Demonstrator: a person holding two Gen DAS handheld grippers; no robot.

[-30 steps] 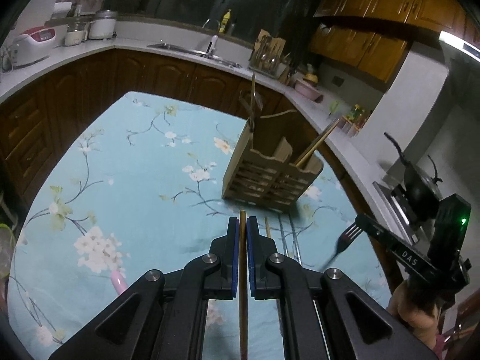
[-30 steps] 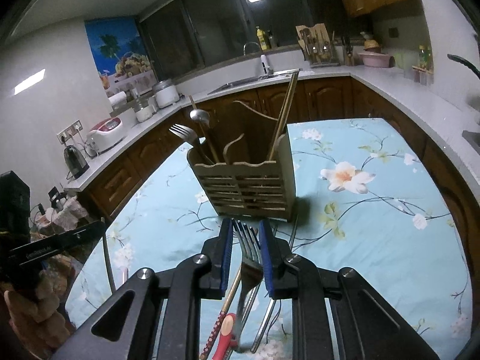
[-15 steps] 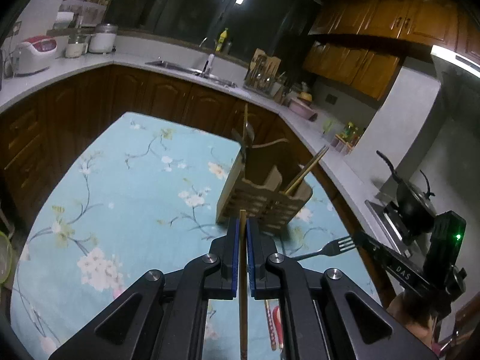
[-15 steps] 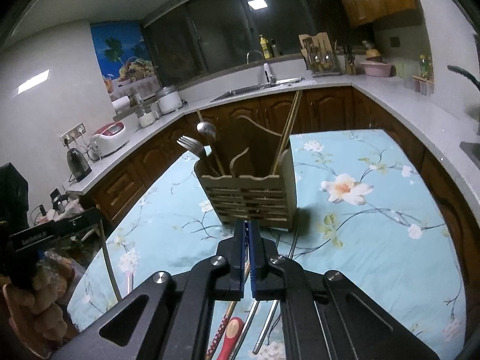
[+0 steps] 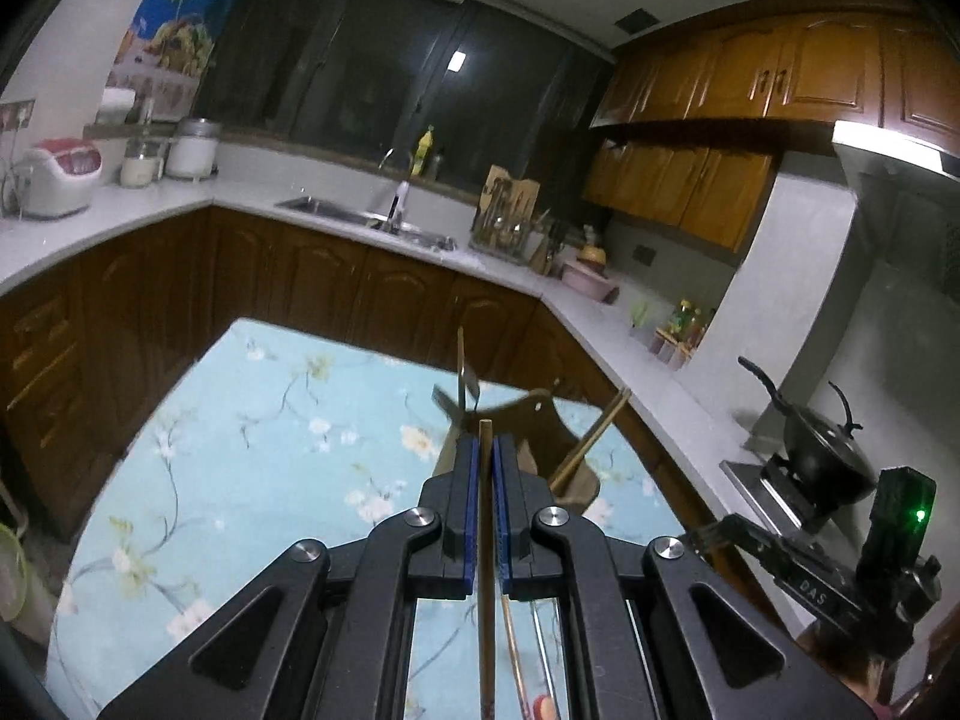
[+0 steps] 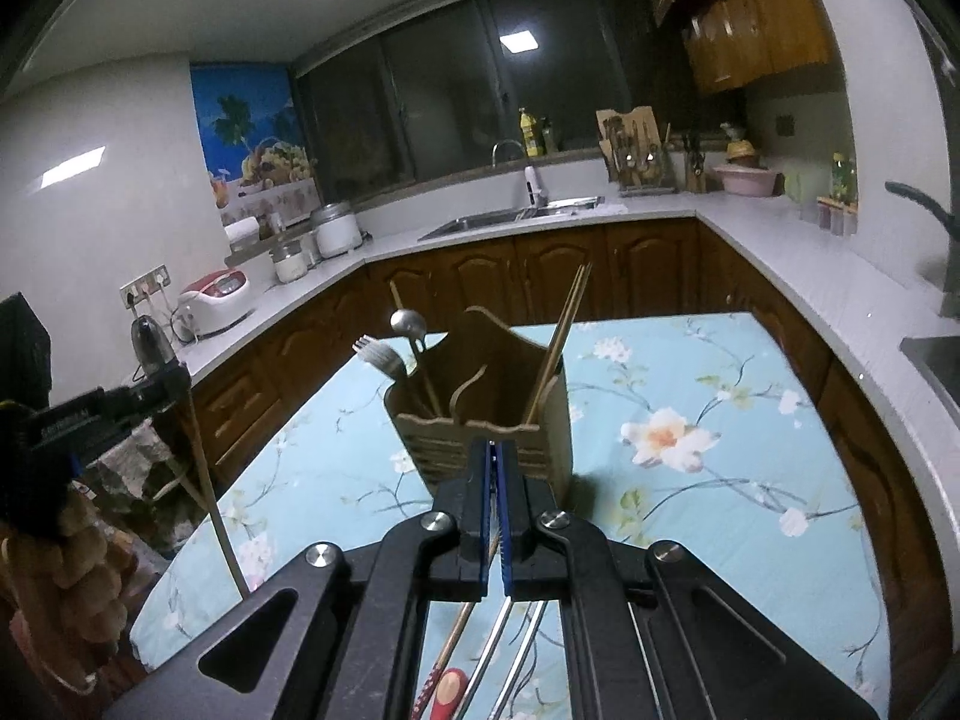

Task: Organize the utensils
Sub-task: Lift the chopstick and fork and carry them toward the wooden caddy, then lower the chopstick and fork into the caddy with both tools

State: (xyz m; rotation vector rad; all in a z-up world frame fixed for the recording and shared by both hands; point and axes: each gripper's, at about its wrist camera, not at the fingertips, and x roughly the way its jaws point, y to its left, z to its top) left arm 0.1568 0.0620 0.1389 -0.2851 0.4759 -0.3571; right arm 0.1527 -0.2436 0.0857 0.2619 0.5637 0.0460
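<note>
We held a chopstick point(image 5: 486, 540) in the left gripper point(image 5: 486, 456), the right gripper point(image 6: 493, 461) clamped a fork; the wooden caddy point(image 6: 480, 414) stood just ahead.

The left tool point(image 5: 486, 450) points slightly downward, its blue pads pinched on a thin wooden chopstick point(image 5: 486, 564) running back between them; the right tool point(image 6: 495, 456) also tilts downward, pads pressed together on a fork handle point(image 6: 492, 654); each shows at the other's frame edge.

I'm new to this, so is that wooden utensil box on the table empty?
No. The wooden caddy stands upright, already holding a fork, a spoon and chopsticks.
</note>
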